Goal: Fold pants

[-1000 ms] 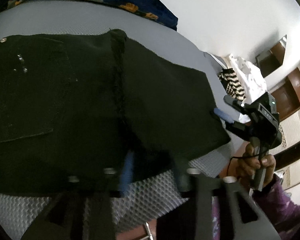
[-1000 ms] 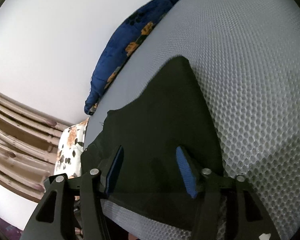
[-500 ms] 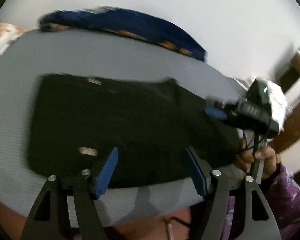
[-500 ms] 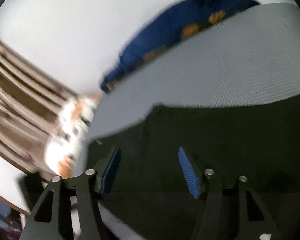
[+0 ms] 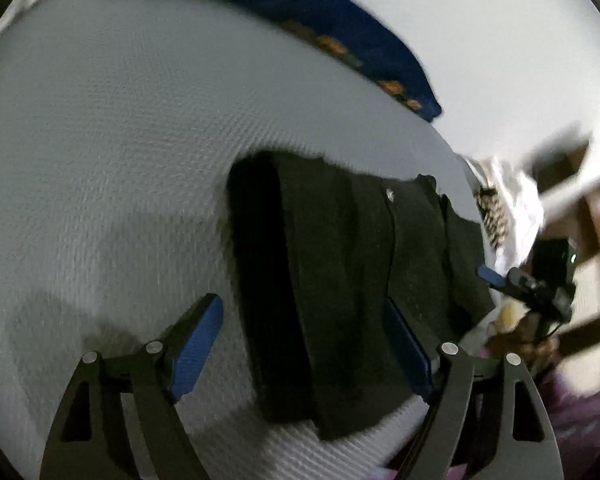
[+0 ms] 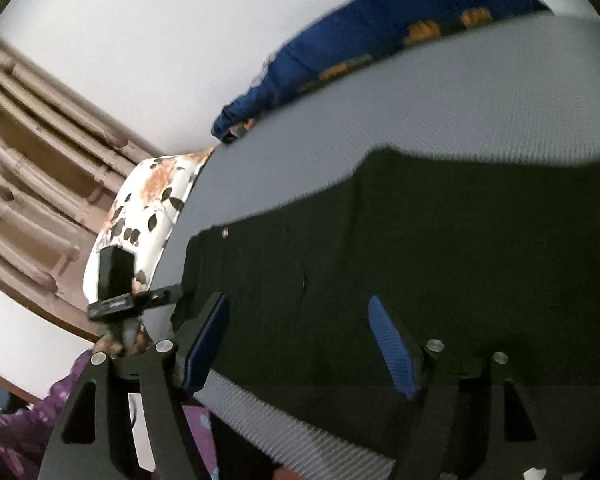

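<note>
Black pants [image 5: 340,280] lie folded flat on a grey textured mattress [image 5: 100,160]. My left gripper [image 5: 300,344] hovers over their left folded end, its jaws opening. One blue pad is above bare mattress, the other above the fabric, and nothing is pinched. In the right wrist view the pants [image 6: 420,240] fill the middle and right. My right gripper [image 6: 300,344] hangs over their near edge, jaws opening and not touching the cloth. A blue fingertip [image 5: 490,275] of the right gripper shows at the pants' far right end.
A blue blanket with orange flowers [image 6: 380,40] is bunched along the mattress's far edge by the white wall. A floral pillow [image 6: 152,200] and wooden slats [image 6: 28,160] lie beyond the left end. White and striped cloths [image 5: 500,208] sit past the right end.
Both pairs of jaws have widened. The left gripper has slid left along the pants to their folded end. The right gripper has swung and rolled, and now sees much more of the pants.
</note>
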The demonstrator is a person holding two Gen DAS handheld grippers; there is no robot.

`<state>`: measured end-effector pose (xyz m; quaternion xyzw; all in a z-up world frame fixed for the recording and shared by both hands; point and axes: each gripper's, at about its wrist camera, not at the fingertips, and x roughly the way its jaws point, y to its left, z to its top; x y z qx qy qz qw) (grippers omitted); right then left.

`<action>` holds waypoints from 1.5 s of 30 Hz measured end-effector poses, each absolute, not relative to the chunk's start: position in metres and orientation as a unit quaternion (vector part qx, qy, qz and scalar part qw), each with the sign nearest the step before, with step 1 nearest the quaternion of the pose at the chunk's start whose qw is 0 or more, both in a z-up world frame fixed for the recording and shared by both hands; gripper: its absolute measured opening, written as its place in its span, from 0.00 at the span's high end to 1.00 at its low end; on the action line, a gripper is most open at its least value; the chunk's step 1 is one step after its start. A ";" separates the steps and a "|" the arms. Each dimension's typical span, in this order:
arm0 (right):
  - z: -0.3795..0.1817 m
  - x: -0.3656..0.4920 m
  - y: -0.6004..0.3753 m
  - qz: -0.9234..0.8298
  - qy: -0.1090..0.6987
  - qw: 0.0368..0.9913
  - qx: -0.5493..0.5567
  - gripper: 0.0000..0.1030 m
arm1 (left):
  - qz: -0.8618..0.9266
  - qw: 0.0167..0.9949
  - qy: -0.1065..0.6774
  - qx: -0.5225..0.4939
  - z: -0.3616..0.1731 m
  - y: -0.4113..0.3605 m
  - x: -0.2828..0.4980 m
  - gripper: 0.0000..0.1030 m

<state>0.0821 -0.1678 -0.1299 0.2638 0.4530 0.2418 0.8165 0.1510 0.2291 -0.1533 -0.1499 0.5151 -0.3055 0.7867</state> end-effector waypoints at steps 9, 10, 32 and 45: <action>-0.146 0.078 -0.172 0.216 0.468 0.794 0.323 0.31 | -0.368 0.754 0.536 -0.092 -0.154 0.181 0.176 0.64; -0.147 0.078 -0.173 0.214 0.469 0.793 0.326 0.31 | -0.365 0.760 0.530 -0.094 -0.153 0.179 0.175 0.64; -0.145 0.055 -0.233 0.247 0.417 0.772 0.412 0.30 | -0.394 0.740 0.507 -0.200 -0.025 0.054 0.110 0.80; -0.171 0.039 -0.359 0.262 0.381 0.718 0.521 0.19 | -0.448 0.702 0.510 -0.217 -0.053 -0.152 0.130 0.72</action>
